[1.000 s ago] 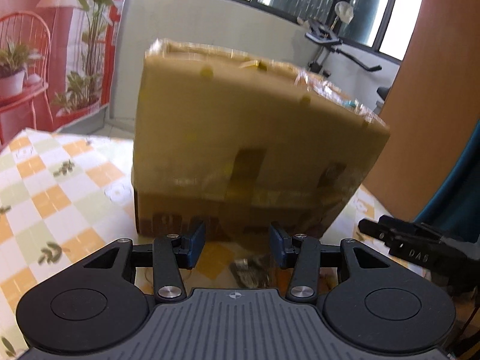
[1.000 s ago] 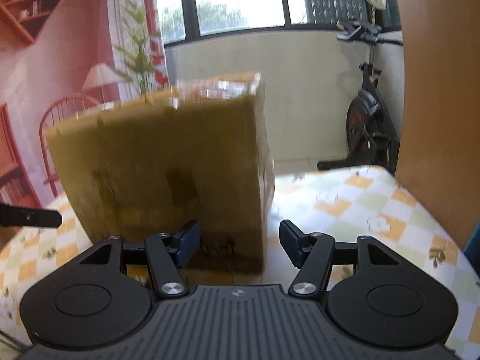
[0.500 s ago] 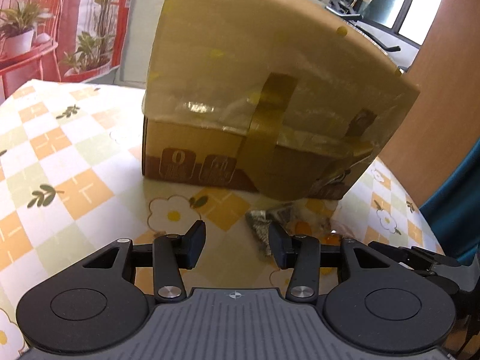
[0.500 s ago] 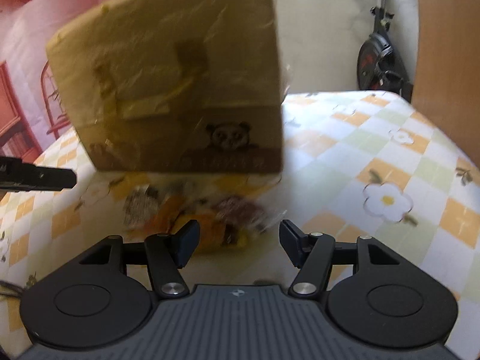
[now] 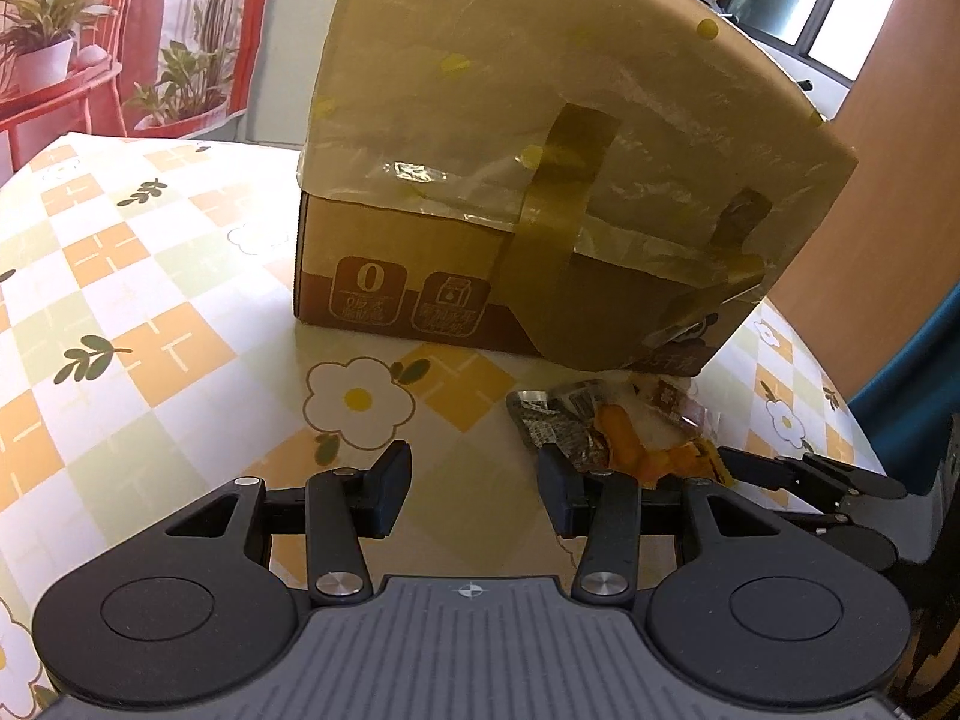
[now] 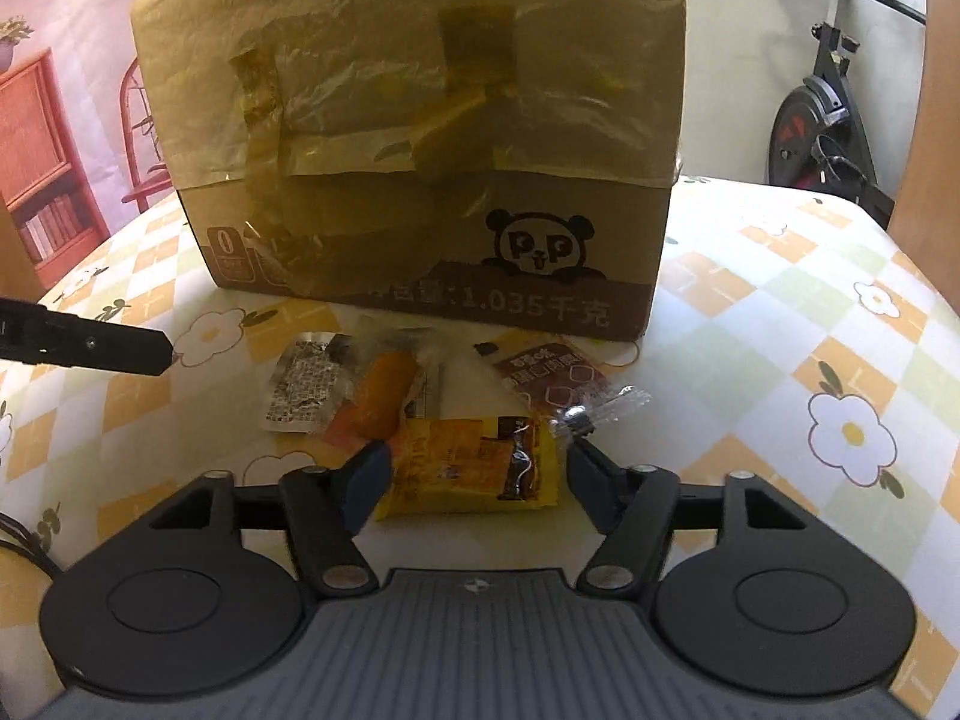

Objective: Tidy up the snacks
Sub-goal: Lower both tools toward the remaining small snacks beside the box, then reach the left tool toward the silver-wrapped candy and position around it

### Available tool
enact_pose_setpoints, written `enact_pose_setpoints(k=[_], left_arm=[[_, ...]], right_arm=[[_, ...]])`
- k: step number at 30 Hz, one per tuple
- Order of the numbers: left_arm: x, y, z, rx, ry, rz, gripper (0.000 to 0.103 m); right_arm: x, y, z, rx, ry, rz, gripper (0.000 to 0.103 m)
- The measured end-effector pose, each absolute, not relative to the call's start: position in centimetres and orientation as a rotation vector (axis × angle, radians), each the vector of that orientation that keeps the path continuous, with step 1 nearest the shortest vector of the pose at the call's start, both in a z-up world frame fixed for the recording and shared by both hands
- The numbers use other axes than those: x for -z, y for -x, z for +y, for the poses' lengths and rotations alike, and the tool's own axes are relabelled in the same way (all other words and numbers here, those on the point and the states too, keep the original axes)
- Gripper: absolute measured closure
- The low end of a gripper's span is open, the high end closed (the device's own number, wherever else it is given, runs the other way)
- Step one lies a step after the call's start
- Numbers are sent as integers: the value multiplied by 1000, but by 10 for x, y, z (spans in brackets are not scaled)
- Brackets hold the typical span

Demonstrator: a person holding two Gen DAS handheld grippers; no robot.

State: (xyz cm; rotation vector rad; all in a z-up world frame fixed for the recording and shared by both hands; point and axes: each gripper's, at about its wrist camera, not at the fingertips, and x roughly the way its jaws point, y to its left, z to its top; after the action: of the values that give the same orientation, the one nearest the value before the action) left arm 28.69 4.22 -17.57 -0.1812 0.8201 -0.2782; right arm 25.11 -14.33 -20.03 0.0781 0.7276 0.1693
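A small heap of snack packets lies on the tablecloth in front of a cardboard box (image 6: 420, 228) topped with taped yellow plastic. In the right wrist view I make out a silver packet (image 6: 303, 390), an orange snack (image 6: 384, 396), a brown packet (image 6: 552, 378) and a yellow packet (image 6: 474, 468). My right gripper (image 6: 477, 480) is open and low over the table, with the yellow packet lying between its fingers. My left gripper (image 5: 474, 489) is open with only tablecloth between its fingers. The heap (image 5: 618, 426) sits just right of its right finger.
The table carries a checked cloth (image 5: 150, 354) with flower prints. The box (image 5: 540, 180) stands close behind the snacks. My right gripper's fingers (image 5: 804, 474) show at the right of the left wrist view. An exercise bike (image 6: 822, 126) stands beyond the table.
Both grippers have come down and tipped toward the table. The box has slid up in both views, and the snack heap has come into sight. The yellow packet now lies between the right fingers.
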Motion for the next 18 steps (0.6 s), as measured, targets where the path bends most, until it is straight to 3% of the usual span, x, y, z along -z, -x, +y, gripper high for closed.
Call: enact_pose_setpoints(k=[18], left_arm=[[199, -320, -1, 347, 102, 833, 55]], right_arm=[[209, -237, -143, -159, -70, 655, 42]])
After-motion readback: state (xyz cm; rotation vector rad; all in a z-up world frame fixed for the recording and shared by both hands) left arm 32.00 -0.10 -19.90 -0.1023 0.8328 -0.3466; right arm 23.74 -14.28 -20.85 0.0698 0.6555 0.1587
